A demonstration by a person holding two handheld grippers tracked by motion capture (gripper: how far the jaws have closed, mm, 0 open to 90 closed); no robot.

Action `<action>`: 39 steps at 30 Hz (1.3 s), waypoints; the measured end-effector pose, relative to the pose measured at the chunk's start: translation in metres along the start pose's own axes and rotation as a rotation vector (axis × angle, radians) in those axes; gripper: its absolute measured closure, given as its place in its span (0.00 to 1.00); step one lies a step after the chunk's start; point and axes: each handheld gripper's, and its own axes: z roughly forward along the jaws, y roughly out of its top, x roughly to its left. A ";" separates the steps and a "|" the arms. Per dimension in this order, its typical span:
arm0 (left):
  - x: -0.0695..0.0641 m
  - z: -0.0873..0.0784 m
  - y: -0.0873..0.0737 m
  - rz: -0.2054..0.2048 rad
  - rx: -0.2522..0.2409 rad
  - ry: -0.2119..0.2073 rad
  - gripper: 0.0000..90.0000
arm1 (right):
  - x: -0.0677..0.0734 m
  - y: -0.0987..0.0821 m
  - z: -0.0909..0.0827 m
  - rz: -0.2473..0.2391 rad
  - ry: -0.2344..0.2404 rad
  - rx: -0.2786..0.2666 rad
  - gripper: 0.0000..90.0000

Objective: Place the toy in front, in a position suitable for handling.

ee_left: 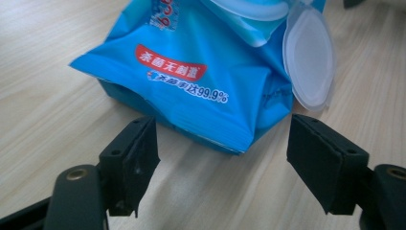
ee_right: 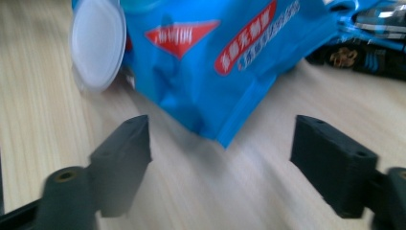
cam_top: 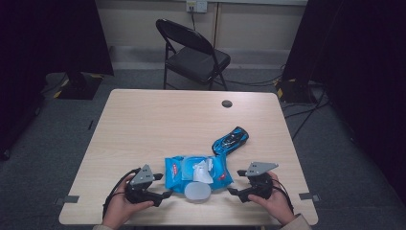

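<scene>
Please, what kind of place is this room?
Probably a recording room or lab rather than a home. A plain wooden table stands on grey carpet, with a black folding chair behind it, dark curtains at both sides and cables on the floor.

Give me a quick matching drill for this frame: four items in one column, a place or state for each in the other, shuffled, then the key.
1. wipes pack
2. toy car
3. folding chair
4. pack's round lid

A. on the floor beyond the table's far edge
B. flipped open, at the near side of the pack
C. lying between the two grippers
D. on the table, just beyond the pack

Pairs: 1-C, 2-D, 3-A, 4-B
</scene>
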 end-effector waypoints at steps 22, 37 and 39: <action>0.007 -0.002 0.011 0.002 0.038 0.000 0.95 | 0.012 0.017 0.020 0.019 0.051 0.003 0.81; 0.046 -0.039 -0.017 -0.111 0.018 0.102 0.98 | 0.046 0.047 0.057 -0.008 0.146 -0.009 0.89; 0.051 -0.042 -0.020 -0.113 0.018 0.119 0.98 | 0.050 0.052 0.063 -0.010 0.151 -0.008 0.89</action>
